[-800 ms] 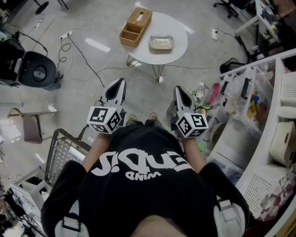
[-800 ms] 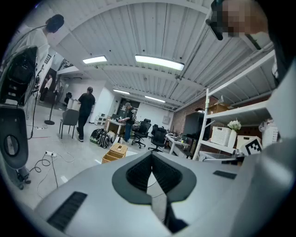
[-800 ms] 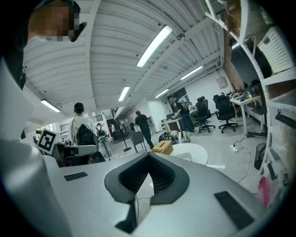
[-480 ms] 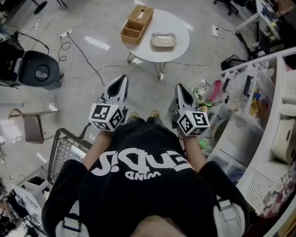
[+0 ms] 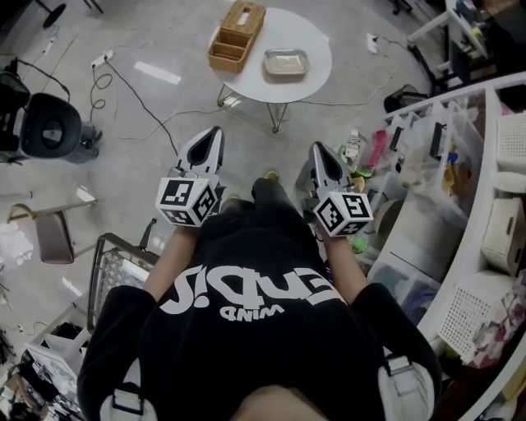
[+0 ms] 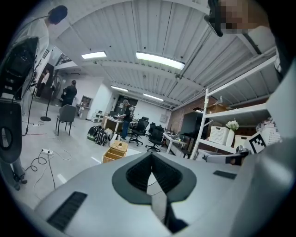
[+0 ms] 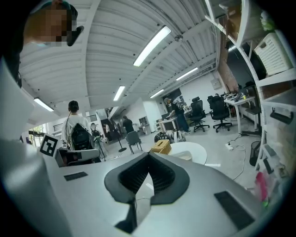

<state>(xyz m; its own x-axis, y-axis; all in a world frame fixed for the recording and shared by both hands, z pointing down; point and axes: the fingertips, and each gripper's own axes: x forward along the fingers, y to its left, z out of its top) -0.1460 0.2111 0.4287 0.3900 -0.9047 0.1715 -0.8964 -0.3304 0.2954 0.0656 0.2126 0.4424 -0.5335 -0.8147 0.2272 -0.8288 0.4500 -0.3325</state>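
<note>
Grey concrete floor [image 5: 156, 131]: round white table [image 5: 292, 28] sits well ahead, midway between your left gripper [image 5: 215, 132] and right gripper [image 5: 316, 149], both pressed together, empty.

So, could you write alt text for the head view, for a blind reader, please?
From above, a person in a black T-shirt holds the left gripper and right gripper, both shut and empty, over a floor. Ahead, a round white table bears a wooden box and a tray.

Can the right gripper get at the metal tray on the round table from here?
Probably not yet: the right gripper is held near the person's torso, with floor between it and the round table bearing the metal tray. Nothing blocks the way.
</note>
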